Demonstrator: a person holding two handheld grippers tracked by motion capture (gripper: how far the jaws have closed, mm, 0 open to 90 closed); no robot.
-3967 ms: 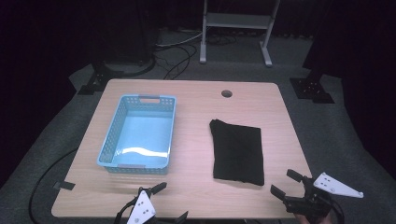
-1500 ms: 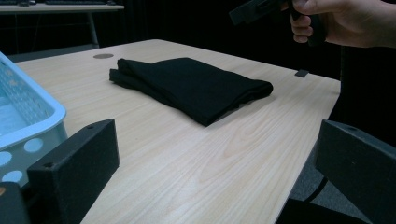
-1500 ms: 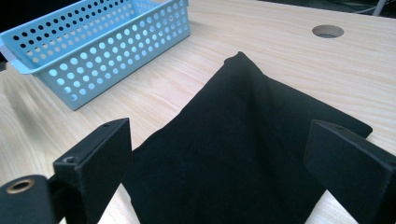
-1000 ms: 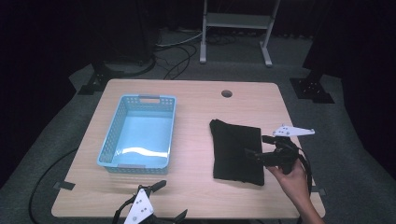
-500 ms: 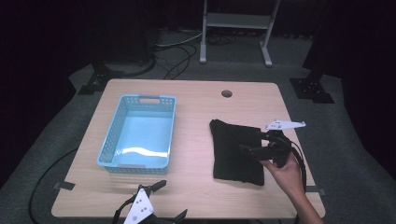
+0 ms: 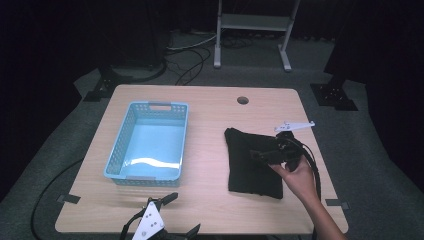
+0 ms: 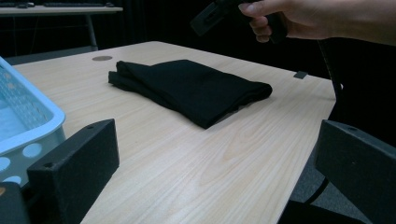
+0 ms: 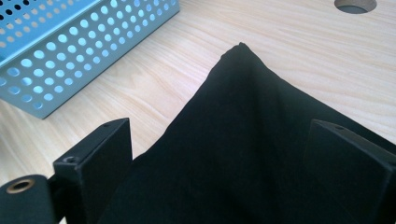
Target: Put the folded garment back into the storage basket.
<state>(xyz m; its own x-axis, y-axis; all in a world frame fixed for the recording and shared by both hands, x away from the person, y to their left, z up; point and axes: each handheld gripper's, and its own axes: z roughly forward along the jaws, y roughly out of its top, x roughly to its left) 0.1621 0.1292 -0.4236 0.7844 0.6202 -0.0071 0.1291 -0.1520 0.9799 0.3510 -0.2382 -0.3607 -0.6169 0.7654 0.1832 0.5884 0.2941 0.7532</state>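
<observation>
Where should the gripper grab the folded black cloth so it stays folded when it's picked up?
Probably the folded black cloth is best pinched at its thick stacked edge nearest the right gripper, coming from above with open jaws straddling the layers. It lies flat on the wooden table, so only edges offer something to grip.

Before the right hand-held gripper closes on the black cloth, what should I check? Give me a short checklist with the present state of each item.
1. Right hand-held gripper open: ok, its jaws stand wide apart in the right gripper view.
2. Jaws over the cloth: ok, black fabric lies between them.
3. Jaws touching the cloth: cannot tell.
4. Cloth folded and flat on the table: ok.
5. Basket empty and ready: ok.
6. Left hand-held gripper out of the way: ok, at the near table edge, open.
</observation>
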